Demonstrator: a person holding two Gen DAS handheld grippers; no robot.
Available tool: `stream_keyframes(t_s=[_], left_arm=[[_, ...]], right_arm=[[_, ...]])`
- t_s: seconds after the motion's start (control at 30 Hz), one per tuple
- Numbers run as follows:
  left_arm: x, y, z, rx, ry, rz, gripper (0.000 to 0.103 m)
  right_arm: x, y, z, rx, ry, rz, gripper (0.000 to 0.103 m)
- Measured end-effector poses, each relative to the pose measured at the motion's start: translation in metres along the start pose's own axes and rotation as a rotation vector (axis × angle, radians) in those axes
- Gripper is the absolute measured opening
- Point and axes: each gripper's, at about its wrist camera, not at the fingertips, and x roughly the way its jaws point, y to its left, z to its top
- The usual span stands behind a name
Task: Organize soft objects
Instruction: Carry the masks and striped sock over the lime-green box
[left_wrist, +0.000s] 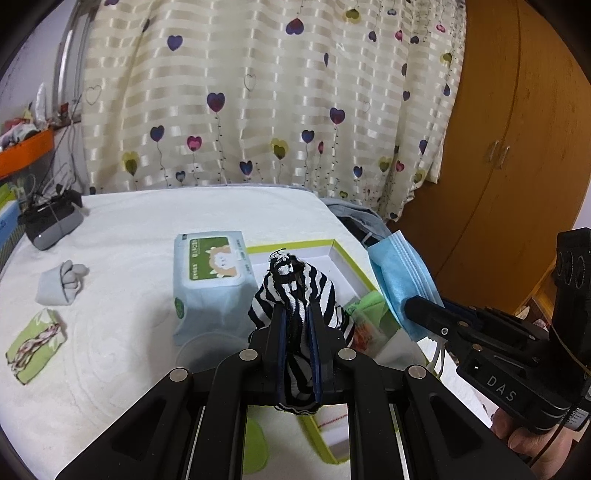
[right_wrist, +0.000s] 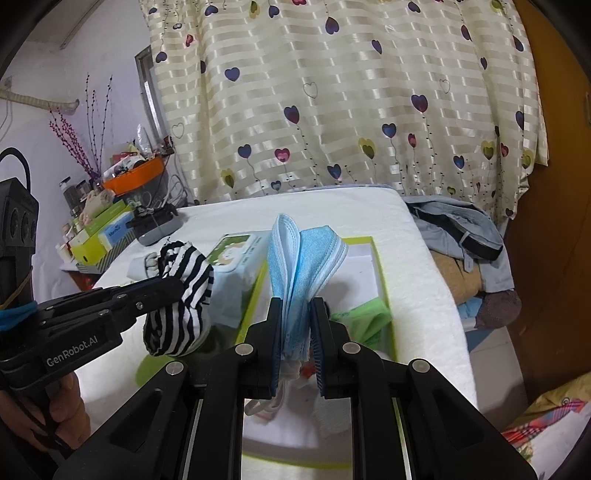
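Note:
My left gripper (left_wrist: 295, 314) is shut on a black-and-white striped sock (left_wrist: 295, 288) and holds it above the green-rimmed white box (left_wrist: 343, 254). My right gripper (right_wrist: 297, 314) is shut on a stack of blue face masks (right_wrist: 303, 258) and holds it over the same box (right_wrist: 376, 258). The right gripper with the masks (left_wrist: 399, 277) shows at the right of the left wrist view. The left gripper with the sock (right_wrist: 181, 291) shows at the left of the right wrist view. A green packet (right_wrist: 365, 317) lies in the box.
A wet-wipes pack (left_wrist: 210, 280) stands left of the box on the white-covered table (left_wrist: 129, 229). A rolled grey sock (left_wrist: 61, 282) and a green floral cloth roll (left_wrist: 35, 345) lie at left. A grey device (left_wrist: 51, 221) sits far left. Clothes (right_wrist: 465, 236) pile at right.

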Motion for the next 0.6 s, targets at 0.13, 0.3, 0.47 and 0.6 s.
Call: stream_keyframes(t_s=[0.13, 0.3, 0.47, 0.6], left_arm=[[0.009, -0.004, 0.007, 0.003, 0.009, -0.005, 0.010], [0.025, -0.007, 0.016, 0.006, 0.030, -0.007, 0.010], [0.037, -0.007, 0.022, 0.006, 0.043, 0.005, 0.010], [0.044, -0.009, 0.026, 0.010, 0.054, 0.017, 0.010]], right_arm=[[0.008, -0.008, 0.006, 0.000, 0.012, -0.006, 0.015], [0.030, -0.019, 0.012, -0.001, 0.048, -0.005, 0.015], [0.057, -0.028, 0.015, -0.008, 0.106, -0.013, 0.015], [0.074, -0.036, 0.015, 0.002, 0.144, -0.011, 0.015]])
